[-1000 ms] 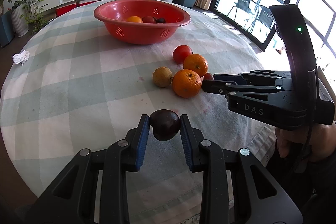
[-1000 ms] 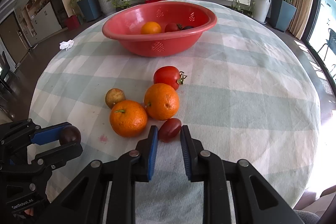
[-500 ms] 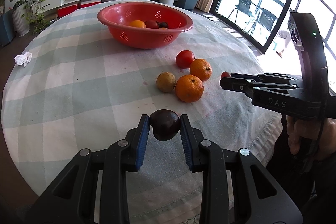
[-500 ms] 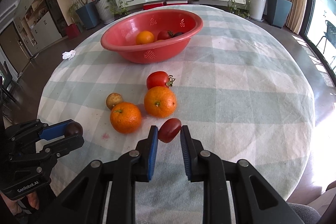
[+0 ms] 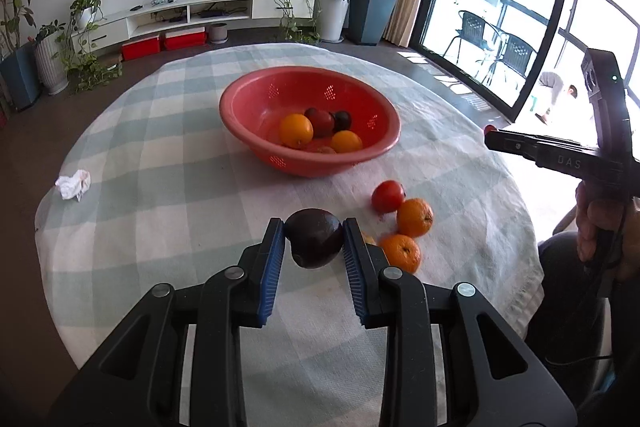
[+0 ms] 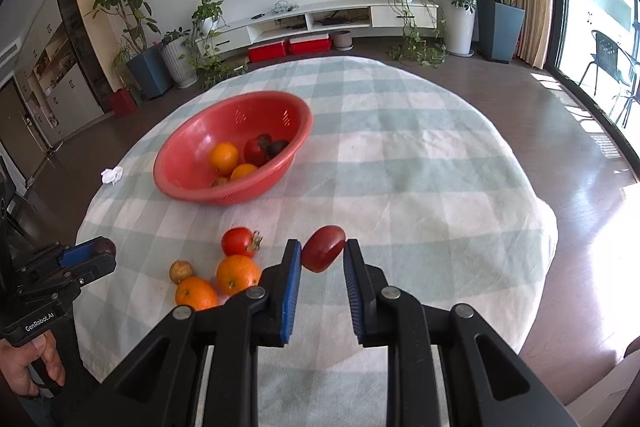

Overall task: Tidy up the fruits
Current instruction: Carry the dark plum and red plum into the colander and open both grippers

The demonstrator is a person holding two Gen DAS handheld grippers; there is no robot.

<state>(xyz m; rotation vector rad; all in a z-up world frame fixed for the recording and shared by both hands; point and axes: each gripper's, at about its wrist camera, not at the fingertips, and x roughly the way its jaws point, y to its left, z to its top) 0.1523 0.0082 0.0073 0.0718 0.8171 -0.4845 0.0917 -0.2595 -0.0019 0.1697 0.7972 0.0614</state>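
Left wrist view: your left gripper is clamped on a dark purple round fruit, blue pads pressing it from both sides, held up off the desk. Desk is round w/ a pale green-and-white checked cloth. Red basket sits further back near the middle; inside are two oranges, a red fruit & a dark one, plus smth small at the bottom you can't make out.

Loose fruit on the cloth, right of the held one: a tomato, then an orange just below it, and a second orange touching your right-side finger's outline. A crumpled white tissue lies near the desk's left edge. Your right gripper shows at far right, side-on, a bit of red at its tip.

Right wrist view: that gripper is closed on a small dark-red oval fruit, tilted, lifted clear of the cloth. Left of it: tomato, two oranges touching each other, and a small brownish fruit beside them. Basket is upper left, well apart from the loose group.
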